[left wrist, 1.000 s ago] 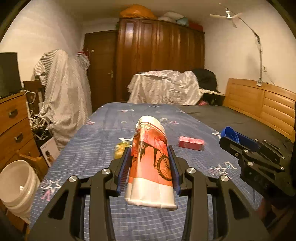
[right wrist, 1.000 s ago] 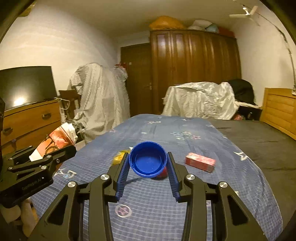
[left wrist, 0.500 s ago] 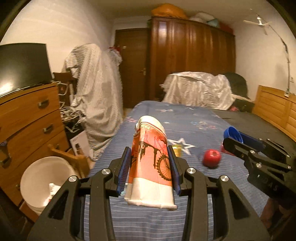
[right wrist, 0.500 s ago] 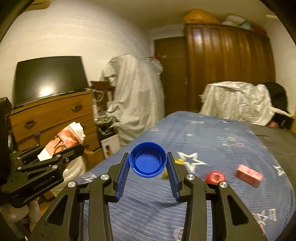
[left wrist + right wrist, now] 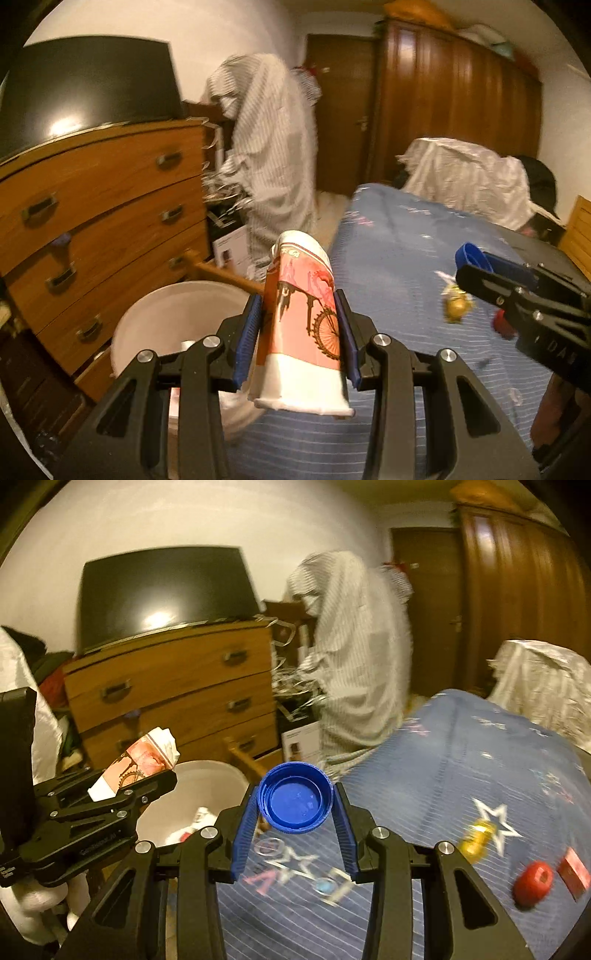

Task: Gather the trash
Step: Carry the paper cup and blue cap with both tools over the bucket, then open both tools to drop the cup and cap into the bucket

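Observation:
My left gripper (image 5: 300, 334) is shut on a crushed paper cup (image 5: 300, 325) with a red bicycle print, held above the bed's left edge beside a white bucket (image 5: 173, 317). The cup also shows in the right wrist view (image 5: 140, 762). My right gripper (image 5: 294, 821) is shut on a blue bottle cap (image 5: 294, 801), with the bucket (image 5: 207, 779) just beyond its left finger. The bucket holds some trash. On the blue bedspread (image 5: 461, 775) lie a yellow wrapper (image 5: 476, 836), a red cap (image 5: 533, 882) and a red packet (image 5: 574, 873).
A wooden chest of drawers (image 5: 103, 214) with a TV (image 5: 85, 88) on top stands left of the bucket. A wooden chair part (image 5: 221, 271) juts between bucket and bed. A sheet-covered heap (image 5: 273, 147) and a wardrobe (image 5: 454, 110) stand behind.
Both grippers have swung left, from facing the bed to facing the bucket and drawers, each still holding its item. The trash on the bed has slid to the right of both views.

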Action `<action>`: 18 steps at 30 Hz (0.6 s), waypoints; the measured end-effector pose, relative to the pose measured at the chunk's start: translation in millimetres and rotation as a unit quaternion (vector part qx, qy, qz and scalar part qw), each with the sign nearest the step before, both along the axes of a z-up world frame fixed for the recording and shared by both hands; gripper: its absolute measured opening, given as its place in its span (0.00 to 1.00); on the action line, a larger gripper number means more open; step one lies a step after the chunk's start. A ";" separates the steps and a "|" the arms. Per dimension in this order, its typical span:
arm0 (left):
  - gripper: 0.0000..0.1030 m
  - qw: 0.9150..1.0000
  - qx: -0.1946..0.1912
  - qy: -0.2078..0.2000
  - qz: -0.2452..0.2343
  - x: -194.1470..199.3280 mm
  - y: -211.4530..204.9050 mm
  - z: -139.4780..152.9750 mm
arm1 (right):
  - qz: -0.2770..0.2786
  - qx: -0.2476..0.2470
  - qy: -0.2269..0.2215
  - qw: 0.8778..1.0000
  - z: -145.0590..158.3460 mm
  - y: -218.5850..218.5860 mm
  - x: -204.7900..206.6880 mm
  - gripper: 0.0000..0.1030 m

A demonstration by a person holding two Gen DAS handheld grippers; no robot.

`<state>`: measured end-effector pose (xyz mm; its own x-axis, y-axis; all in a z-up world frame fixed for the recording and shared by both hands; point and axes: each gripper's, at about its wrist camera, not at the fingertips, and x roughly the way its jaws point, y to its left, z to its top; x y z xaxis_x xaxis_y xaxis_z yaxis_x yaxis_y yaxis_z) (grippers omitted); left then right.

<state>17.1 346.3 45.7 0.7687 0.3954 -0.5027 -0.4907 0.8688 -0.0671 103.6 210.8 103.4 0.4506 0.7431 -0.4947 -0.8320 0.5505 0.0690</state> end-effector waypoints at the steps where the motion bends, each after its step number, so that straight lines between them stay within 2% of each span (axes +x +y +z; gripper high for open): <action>1: 0.37 1.000 -0.003 0.005 0.007 -3.5 11.0 -1.3 | 0.010 -0.005 0.006 1.000 -0.2 15.0 3.8 0.40; 8: 0.37 0.998 -0.035 0.043 0.041 -23.1 74.2 -18.0 | 0.083 -0.067 0.050 0.993 -13.5 134.8 14.5 0.40; 14: 0.37 0.993 -0.082 0.077 0.041 -24.1 118.8 -36.2 | 0.134 -0.132 0.097 0.977 -26.6 229.3 25.2 0.40; 18: 0.37 0.990 -0.098 0.095 0.039 -18.0 136.3 -48.8 | 0.156 -0.177 0.124 0.964 -41.3 269.5 30.7 0.40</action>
<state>-0.9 482.6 -3.1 0.6239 0.3292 -0.7088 -0.5750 0.8076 -0.1311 134.3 480.3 62.2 0.0685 0.5890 -0.8052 -0.9429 0.3020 0.1407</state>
